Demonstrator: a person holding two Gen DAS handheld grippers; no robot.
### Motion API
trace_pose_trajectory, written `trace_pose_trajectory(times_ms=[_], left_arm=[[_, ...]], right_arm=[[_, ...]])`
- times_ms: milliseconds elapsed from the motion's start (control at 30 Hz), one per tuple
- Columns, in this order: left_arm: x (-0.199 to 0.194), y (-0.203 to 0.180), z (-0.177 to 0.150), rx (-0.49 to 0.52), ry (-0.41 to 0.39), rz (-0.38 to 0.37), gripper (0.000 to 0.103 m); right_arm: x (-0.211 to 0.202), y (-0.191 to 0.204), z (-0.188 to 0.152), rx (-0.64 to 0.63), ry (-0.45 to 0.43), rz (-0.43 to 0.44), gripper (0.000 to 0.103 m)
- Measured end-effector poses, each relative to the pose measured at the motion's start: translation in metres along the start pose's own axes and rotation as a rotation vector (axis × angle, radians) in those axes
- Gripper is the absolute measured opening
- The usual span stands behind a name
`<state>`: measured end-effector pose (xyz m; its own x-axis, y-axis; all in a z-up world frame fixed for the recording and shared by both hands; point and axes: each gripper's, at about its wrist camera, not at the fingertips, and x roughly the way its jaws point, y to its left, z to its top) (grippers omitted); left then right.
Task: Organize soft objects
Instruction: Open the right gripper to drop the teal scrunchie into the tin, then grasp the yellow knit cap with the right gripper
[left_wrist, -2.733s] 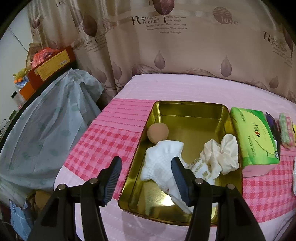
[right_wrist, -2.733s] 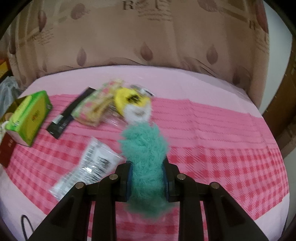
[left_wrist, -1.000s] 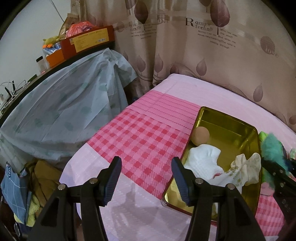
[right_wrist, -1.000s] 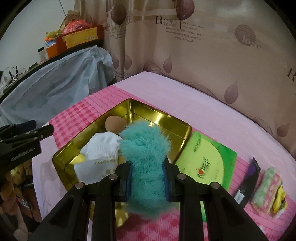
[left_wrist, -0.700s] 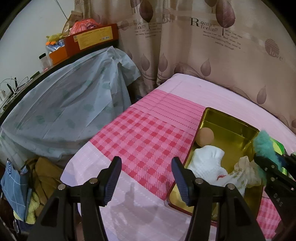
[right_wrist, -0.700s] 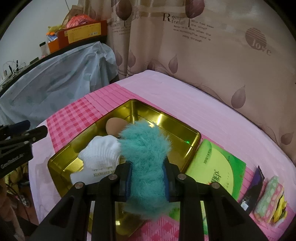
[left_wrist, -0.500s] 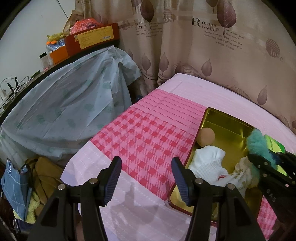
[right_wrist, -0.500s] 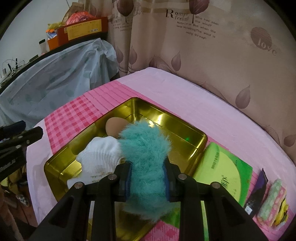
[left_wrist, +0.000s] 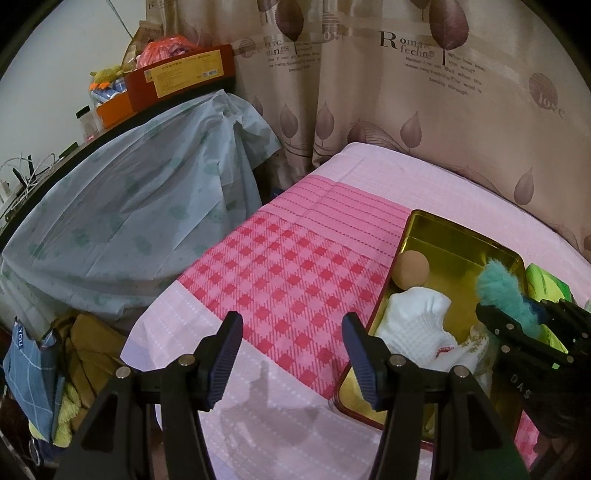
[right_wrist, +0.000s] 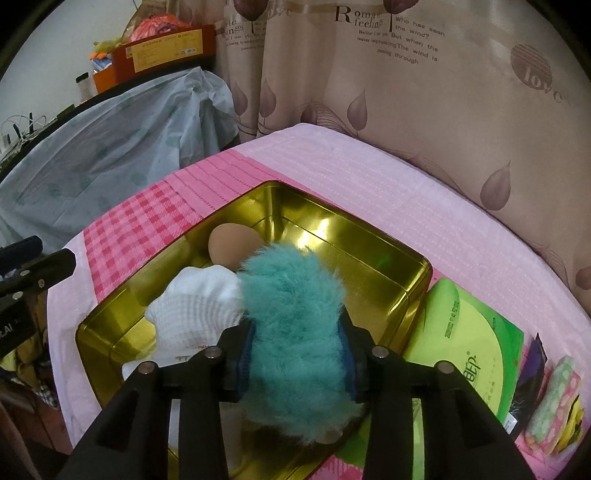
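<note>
Item one: the teal furry scrunchie (right_wrist: 295, 325), which we find between the fingers of the right gripper (right_wrist: 295, 354) above the gold tin tray (right_wrist: 369, 266). Its jaws are opening, though the blue pads still meet the fur on both sides.

Item two: the left gripper (left_wrist: 291, 343), which we record as spread wide with nothing between its fingers, hovering over the pink checked cloth (left_wrist: 288, 273) just left of the tray.

Tray contents: a white sock (right_wrist: 199, 306), a tan sponge ball (right_wrist: 229, 243), and, seen only from the left wrist, a cream printed cloth (left_wrist: 476, 343) that the scrunchie hides in the right wrist view.

Seen in full only from the right wrist: the green tissue pack (right_wrist: 469, 354) touching the tray's right wall, a dark sachet (right_wrist: 532, 365) and a floral packet (right_wrist: 557, 398) beyond it.

Seen only from the left wrist: the blue checked fabric (left_wrist: 26, 373) and mustard clothing (left_wrist: 88, 350) heaped below the bed edge.

Both views share the leaf-print curtain (left_wrist: 406, 110) and the pale covered furniture (left_wrist: 129, 206).
</note>
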<state>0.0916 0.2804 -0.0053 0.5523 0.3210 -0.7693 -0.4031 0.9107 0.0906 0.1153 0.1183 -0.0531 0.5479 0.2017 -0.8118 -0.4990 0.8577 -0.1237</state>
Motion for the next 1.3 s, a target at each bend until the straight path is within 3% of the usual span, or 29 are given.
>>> trace_pose_trajectory(times_ms=[300, 600, 900, 1300], left_arm=[[0.000, -0.002, 0.000, 0.008, -0.002, 0.003, 0.057], [0.001, -0.007, -0.001, 0.022, -0.004, 0.004, 0.057], [0.000, -0.012, -0.002, 0.045, -0.010, 0.008, 0.057], [-0.002, -0.019, -0.003, 0.065, -0.018, 0.020, 0.057]], right_arm=[[-0.014, 0.001, 0.002, 0.002, -0.047, 0.004, 0.064], [-0.041, -0.001, 0.001, 0.008, -0.084, 0.028, 0.065], [-0.079, -0.020, -0.025, 0.021, -0.102, 0.034, 0.065], [-0.130, -0.103, -0.087, 0.130, -0.095, -0.071, 0.065]])
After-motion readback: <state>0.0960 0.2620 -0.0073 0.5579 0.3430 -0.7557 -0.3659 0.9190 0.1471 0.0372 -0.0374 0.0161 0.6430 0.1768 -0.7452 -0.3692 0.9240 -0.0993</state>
